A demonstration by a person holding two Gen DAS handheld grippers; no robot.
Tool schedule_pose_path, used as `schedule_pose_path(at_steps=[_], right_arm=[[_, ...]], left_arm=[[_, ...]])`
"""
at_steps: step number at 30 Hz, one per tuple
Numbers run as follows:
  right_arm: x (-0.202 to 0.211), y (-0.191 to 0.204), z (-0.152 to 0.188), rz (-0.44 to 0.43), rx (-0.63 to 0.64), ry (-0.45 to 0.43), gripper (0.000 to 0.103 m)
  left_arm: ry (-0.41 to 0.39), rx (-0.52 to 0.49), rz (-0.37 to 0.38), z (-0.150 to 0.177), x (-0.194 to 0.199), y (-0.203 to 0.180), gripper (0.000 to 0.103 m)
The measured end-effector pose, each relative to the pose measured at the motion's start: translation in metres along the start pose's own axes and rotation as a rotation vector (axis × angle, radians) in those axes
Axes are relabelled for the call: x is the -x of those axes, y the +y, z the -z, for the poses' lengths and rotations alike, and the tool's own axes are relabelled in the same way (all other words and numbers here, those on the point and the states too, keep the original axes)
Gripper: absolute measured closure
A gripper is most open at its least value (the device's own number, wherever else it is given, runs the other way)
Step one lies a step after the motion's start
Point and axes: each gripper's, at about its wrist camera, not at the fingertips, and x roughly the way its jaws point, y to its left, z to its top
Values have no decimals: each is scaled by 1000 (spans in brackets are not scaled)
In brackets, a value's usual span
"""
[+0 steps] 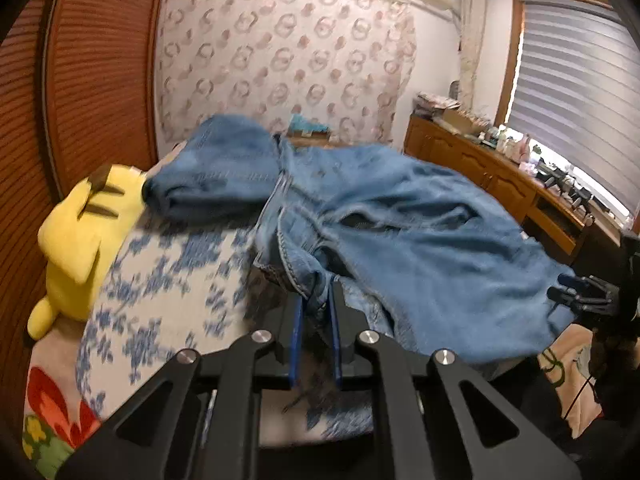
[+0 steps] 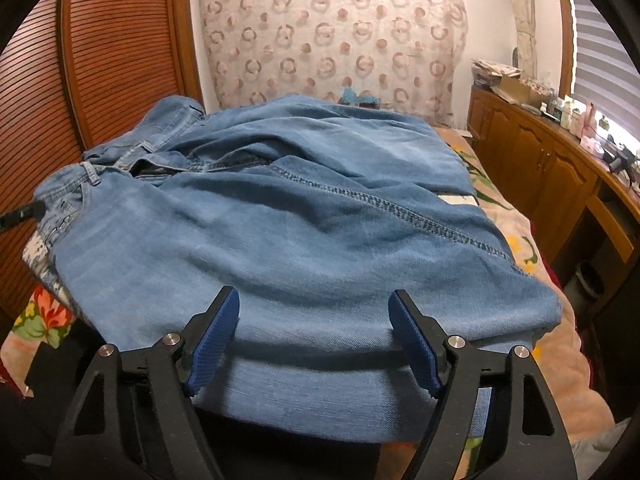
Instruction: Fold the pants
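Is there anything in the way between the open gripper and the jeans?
No, nothing visible. The right gripper hangs with its jaws wide apart straight over the near edge of the jeans, only bare denim between them. The left gripper is already shut on the jeans' waistband end. The yellow plush toy sits off beside the jeans.

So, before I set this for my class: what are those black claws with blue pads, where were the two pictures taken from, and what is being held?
Each is a hand-held gripper that a person carries, with a camera looking along its fingers. The left camera shows the left hand-held gripper shut on an edge of the blue jeans, which lie on a bed beside a yellow plush toy. The right camera shows the right hand-held gripper open over the denim, pads apart, gripping nothing.
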Motion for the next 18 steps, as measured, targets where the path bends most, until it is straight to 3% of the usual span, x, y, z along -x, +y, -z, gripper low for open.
schedule_pose_path(at_steps=[5,10,18], right_arm=[[4,6,-6,-22,16,-5,30],[7,14,-14,-46,30,-16,43],[20,27,-30,-101,29,-57,43]], left_arm=[[-54,-58,22,-33,2,-18,95],[-91,-105,30,-66,-7,-35,96],[-91,-128,39,-108,-31,-49,96]])
